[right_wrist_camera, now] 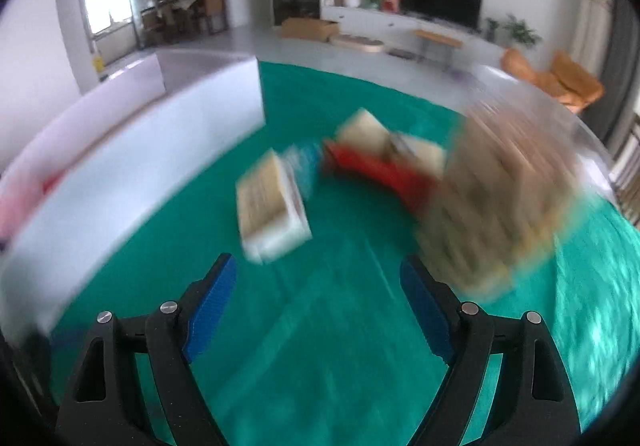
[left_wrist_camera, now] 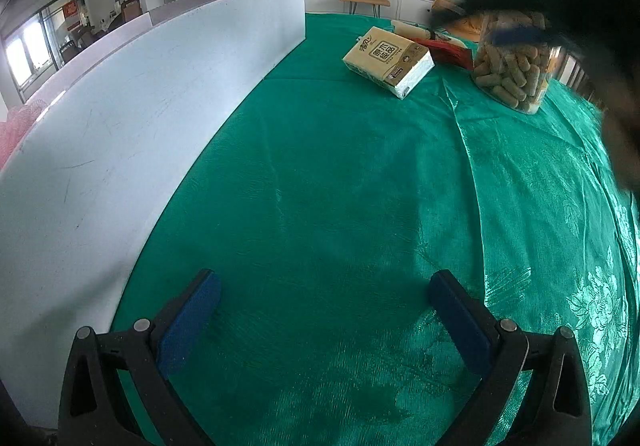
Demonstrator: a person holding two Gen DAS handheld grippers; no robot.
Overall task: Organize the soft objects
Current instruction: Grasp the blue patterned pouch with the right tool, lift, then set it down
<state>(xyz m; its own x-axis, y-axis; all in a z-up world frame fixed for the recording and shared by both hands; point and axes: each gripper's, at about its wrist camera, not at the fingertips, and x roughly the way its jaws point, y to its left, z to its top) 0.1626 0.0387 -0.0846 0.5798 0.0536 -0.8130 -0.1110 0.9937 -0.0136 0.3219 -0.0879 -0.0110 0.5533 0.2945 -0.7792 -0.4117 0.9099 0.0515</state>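
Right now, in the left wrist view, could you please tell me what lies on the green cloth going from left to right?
White foam board → tissue pack → red packet → clear jar of pellets.

Left hand-held gripper (left_wrist_camera: 324, 282): jaws spread wide, nothing between the blue pads (left_wrist_camera: 192, 322), angled down, low over the table. Right hand-held gripper (right_wrist_camera: 318, 274): jaws also wide apart, empty, tilted downward; its view is motion-blurred.
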